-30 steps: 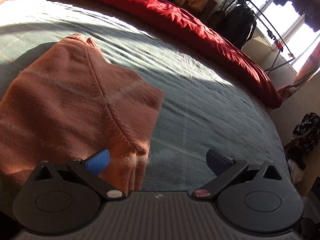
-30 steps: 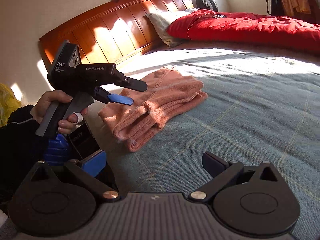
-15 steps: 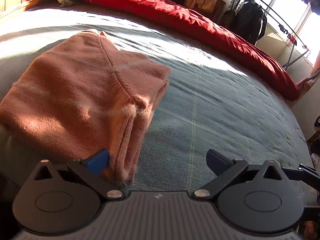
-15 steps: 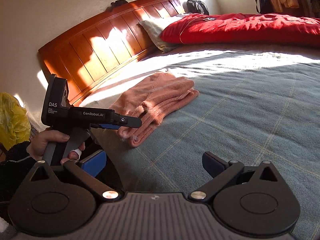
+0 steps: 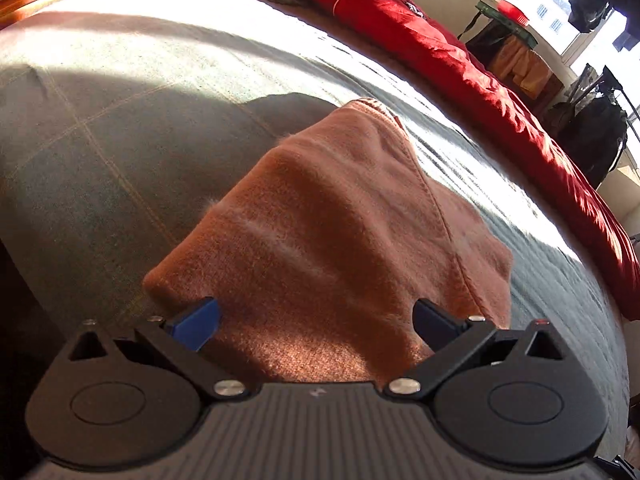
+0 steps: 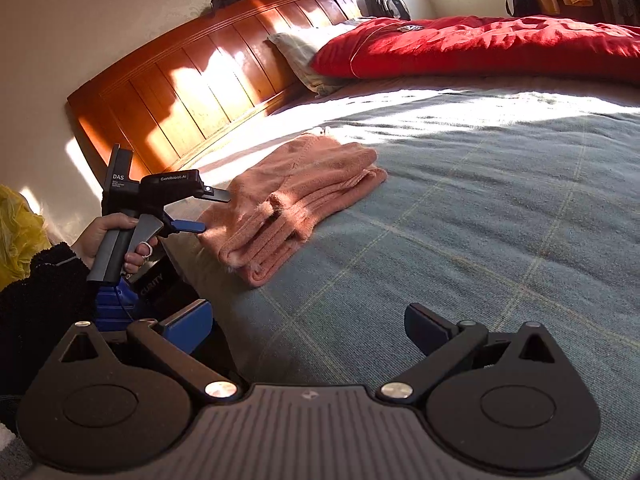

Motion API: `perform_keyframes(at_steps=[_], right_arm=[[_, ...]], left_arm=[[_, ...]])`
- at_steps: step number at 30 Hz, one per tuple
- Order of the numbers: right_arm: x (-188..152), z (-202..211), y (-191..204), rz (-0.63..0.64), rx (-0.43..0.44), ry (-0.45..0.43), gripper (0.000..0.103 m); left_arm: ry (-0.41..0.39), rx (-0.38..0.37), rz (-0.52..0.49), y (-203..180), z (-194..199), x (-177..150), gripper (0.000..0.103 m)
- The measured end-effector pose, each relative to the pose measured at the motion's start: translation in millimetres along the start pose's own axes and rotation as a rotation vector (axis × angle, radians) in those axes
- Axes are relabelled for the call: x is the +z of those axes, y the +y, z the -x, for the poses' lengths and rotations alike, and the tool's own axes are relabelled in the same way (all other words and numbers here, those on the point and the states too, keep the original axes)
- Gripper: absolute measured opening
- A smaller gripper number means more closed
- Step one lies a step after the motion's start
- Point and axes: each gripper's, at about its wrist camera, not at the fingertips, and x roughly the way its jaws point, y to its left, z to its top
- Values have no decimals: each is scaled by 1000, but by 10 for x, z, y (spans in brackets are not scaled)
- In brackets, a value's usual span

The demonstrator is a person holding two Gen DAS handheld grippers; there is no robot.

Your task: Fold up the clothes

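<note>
A folded salmon-pink fleece garment [image 5: 340, 232] lies on the grey-green bedspread [image 5: 100, 152] near the bed's near edge. My left gripper [image 5: 316, 320] stands open right over the garment's near edge, blue pads on either side, nothing pinched. In the right wrist view the same garment [image 6: 296, 196] shows as a stack of several layers, and the left gripper [image 6: 210, 210] is held by a hand [image 6: 116, 236] with its open fingers at the stack's left end. My right gripper [image 6: 308, 324] is open above the bedspread [image 6: 480, 220], well short of the garment.
A red duvet [image 6: 480, 44] and a pillow [image 6: 304, 56] lie along the far side. A wooden headboard [image 6: 208, 96] stands at the left. A yellow bag [image 6: 16, 236] is beside the bed. A drying rack with dark clothes [image 5: 592, 120] stands by the window.
The left gripper has swung right, so the garment now sits centred between its open fingers instead of off to the left. The right gripper has barely moved.
</note>
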Motion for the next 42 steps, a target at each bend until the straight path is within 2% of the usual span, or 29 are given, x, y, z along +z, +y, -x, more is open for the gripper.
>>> perform_keyframes(at_steps=[2, 5, 10, 13, 16, 19, 22, 24, 25, 27, 28, 29, 32, 36, 38, 40, 42], right_arm=[[11, -20, -40, -18, 1, 1, 103], [28, -49, -99, -45, 2, 2, 103], [15, -99, -65, -35, -3, 17, 103], [8, -87, -40, -17, -17, 22, 103], [20, -52, -58, -9, -23, 19, 103], [30, -82, -97, -21, -19, 21, 103], [24, -143, -110, -30, -9, 28, 103], [15, -187, -104, -33, 2, 35, 103], [9, -201, -99, -32, 4, 40, 103], [-1, -213, -92, -26, 2, 49, 103], [-4, -213, -95, -23, -3, 53, 103], [-5, -209, -101, -23, -7, 54, 103], [0, -183, -139, -38, -10, 51, 103], [-1, -177, -174, -55, -10, 42, 103], [-5, -183, -177, -56, -10, 43, 103], [-9, -189, -177, -55, -11, 45, 103], [-13, -195, -176, -54, -13, 48, 103]], left_arm=[[-27, 20, -31, -63, 110, 13, 102], [-70, -7, -135, -343, 269, 104, 102], [-32, -175, -225, -853, 97, 203, 102], [43, -154, -231, -970, -218, 151, 102], [110, -110, -198, -921, -446, 70, 102], [96, -122, -200, -982, -362, 77, 102], [61, -226, -228, -1175, -177, 133, 102], [66, -291, -247, -1338, -157, 128, 102], [73, -321, -255, -1414, -160, 119, 102], [136, -356, -249, -1511, -297, 36, 102], [182, -361, -244, -1546, -416, -45, 102], [192, -341, -250, -1562, -506, -128, 102], [153, -306, -278, -1559, -583, -224, 102], [149, -320, -263, -1602, -446, -16, 102], [107, -311, -288, -1667, -376, 112, 102], [86, -307, -294, -1720, -409, 223, 102], [100, -308, -271, -1732, -547, 307, 102]])
